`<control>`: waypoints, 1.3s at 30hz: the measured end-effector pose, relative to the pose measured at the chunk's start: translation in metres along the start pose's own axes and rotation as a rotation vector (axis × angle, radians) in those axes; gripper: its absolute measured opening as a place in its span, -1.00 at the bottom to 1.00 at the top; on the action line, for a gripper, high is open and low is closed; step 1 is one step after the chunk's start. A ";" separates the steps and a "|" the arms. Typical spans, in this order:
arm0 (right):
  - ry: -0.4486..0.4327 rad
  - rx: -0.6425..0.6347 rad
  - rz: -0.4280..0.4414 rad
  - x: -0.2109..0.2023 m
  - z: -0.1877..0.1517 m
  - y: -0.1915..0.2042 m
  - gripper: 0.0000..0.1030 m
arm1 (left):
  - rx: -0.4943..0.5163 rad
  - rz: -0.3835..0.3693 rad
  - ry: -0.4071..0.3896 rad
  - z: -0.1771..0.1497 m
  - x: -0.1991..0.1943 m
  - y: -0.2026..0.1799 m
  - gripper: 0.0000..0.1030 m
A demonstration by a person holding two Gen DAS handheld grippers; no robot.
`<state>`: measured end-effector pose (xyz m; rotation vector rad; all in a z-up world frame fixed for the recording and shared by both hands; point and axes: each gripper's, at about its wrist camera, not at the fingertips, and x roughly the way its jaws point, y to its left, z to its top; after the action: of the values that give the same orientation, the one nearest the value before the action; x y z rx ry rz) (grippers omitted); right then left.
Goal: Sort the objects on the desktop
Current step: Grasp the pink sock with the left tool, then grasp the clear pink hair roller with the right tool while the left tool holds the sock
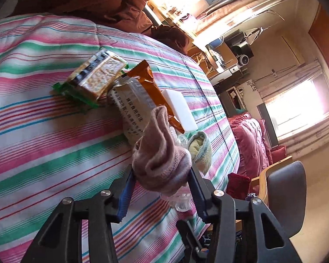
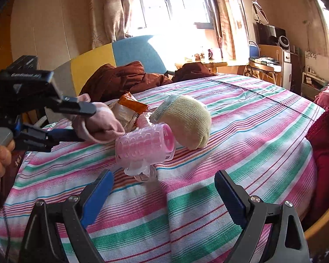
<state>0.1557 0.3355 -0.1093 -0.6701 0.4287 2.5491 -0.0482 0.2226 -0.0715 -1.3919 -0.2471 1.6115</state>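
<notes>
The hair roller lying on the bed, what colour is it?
Pink. The hair roller is see-through pink plastic, clearest in the right wrist view.

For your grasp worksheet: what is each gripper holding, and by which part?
The left gripper clamps the pink sock across its bunched middle. The right gripper is open and holds nothing.

Hair roller (image 1: 182,201) mostly behind sock (image 1: 162,160)
</notes>
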 end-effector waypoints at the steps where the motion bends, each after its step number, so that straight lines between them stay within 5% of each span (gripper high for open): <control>1: 0.001 -0.015 0.008 0.000 0.001 0.004 0.83 | -0.006 -0.002 -0.005 -0.004 -0.005 0.005 -0.07; 7: -0.007 -0.171 -0.048 0.010 0.010 0.032 0.83 | -0.044 0.024 -0.037 -0.030 -0.037 0.036 -0.07; 18: 0.119 0.037 -0.053 0.045 0.040 0.018 0.90 | 0.025 0.140 -0.073 -0.081 -0.069 0.060 -0.07; 20: 0.129 0.049 -0.065 0.047 0.039 0.017 0.74 | 0.038 0.150 -0.081 -0.087 -0.072 0.063 -0.06; 22: 0.136 0.059 -0.078 0.049 0.038 0.016 0.27 | 0.053 0.153 -0.088 -0.092 -0.073 0.063 -0.06; 34: 0.139 -0.199 0.148 -0.007 0.013 0.066 0.27 | 0.108 0.188 -0.135 -0.110 -0.090 0.069 -0.06; 39: 0.138 -0.291 0.163 -0.016 0.004 0.093 0.27 | 0.114 0.185 -0.143 -0.116 -0.095 0.073 -0.06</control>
<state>0.1191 0.2530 -0.0813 -0.9557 0.1615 2.7592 0.0024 0.0662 -0.0971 -1.2438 -0.1097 1.8517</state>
